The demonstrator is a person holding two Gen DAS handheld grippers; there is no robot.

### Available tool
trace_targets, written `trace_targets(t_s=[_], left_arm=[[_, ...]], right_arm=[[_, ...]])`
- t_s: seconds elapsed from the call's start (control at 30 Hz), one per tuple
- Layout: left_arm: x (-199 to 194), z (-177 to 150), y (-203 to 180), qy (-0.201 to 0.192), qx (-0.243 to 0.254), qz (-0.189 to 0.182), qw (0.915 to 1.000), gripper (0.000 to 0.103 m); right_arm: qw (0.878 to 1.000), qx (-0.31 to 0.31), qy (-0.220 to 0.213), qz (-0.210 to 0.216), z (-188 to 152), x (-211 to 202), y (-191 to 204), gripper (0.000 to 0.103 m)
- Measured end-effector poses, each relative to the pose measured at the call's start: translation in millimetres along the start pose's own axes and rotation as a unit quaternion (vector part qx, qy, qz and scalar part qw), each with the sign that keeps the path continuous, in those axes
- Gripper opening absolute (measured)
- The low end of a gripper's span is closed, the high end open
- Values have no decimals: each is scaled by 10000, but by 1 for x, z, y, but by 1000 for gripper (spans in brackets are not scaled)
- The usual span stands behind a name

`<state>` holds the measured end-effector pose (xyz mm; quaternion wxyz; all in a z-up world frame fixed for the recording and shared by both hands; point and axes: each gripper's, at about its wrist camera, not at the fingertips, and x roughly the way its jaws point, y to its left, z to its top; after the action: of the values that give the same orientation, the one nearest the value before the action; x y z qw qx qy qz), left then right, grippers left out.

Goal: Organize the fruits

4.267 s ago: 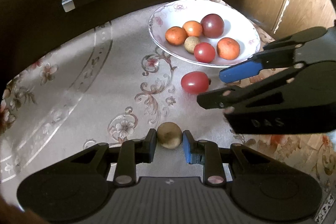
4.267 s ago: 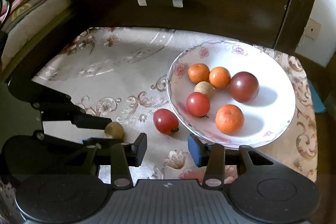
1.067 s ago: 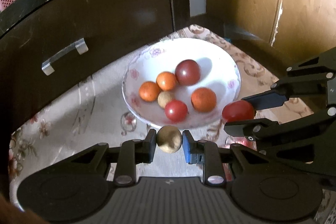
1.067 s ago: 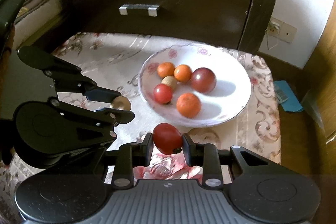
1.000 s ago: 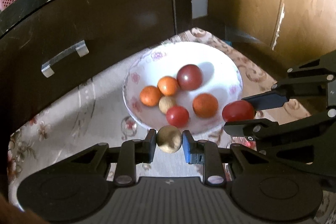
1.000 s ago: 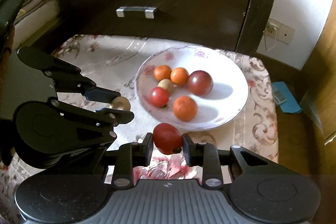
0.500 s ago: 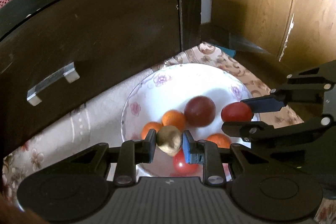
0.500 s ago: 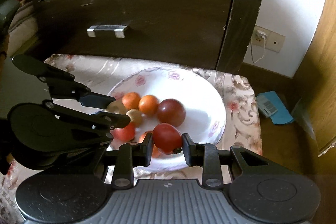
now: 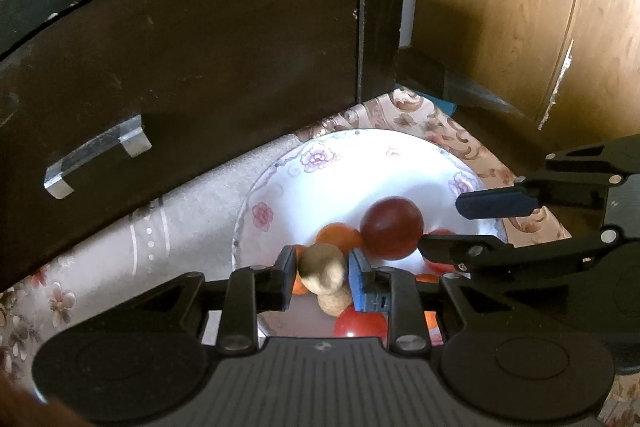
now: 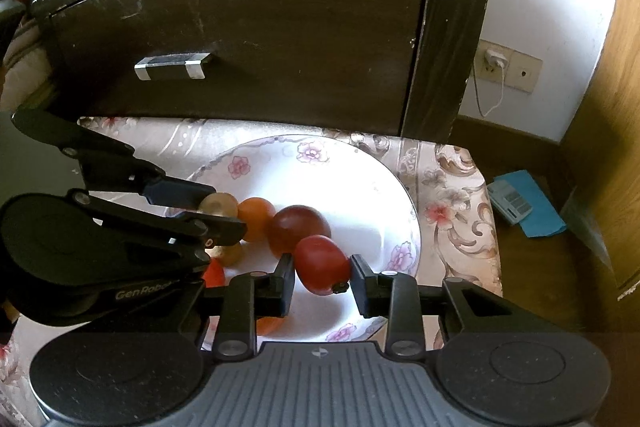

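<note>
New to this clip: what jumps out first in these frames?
Two black grippers converge over the flowered white plate of fruit. The left gripper pinches a tan round fruit; the right gripper has a red tomato between its fingers. Behind looms a dark drawer front.

A lived-in home, probably a bedroom corner. A scuffed dark wooden cabinet (image 10: 256,39) with a metal drawer handle (image 10: 172,66) stands behind a floral patterned cloth (image 10: 448,195). A charger (image 10: 491,58) sits plugged into a wall socket, wooden wardrobe panels (image 9: 520,7) flank the scene, and folded bedding (image 10: 20,83) shows at left.
</note>
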<state>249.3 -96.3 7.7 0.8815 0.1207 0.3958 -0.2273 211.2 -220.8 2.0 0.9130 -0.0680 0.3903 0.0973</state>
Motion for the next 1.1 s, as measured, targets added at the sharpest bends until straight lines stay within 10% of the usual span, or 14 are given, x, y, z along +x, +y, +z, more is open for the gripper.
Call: trace_targets(t_s=[1.1], left_arm=[[-66,-66,-10,-75,-517,561,9971,67]], right_arm=[[9988,415,174,-172,-31,-37,15,44]])
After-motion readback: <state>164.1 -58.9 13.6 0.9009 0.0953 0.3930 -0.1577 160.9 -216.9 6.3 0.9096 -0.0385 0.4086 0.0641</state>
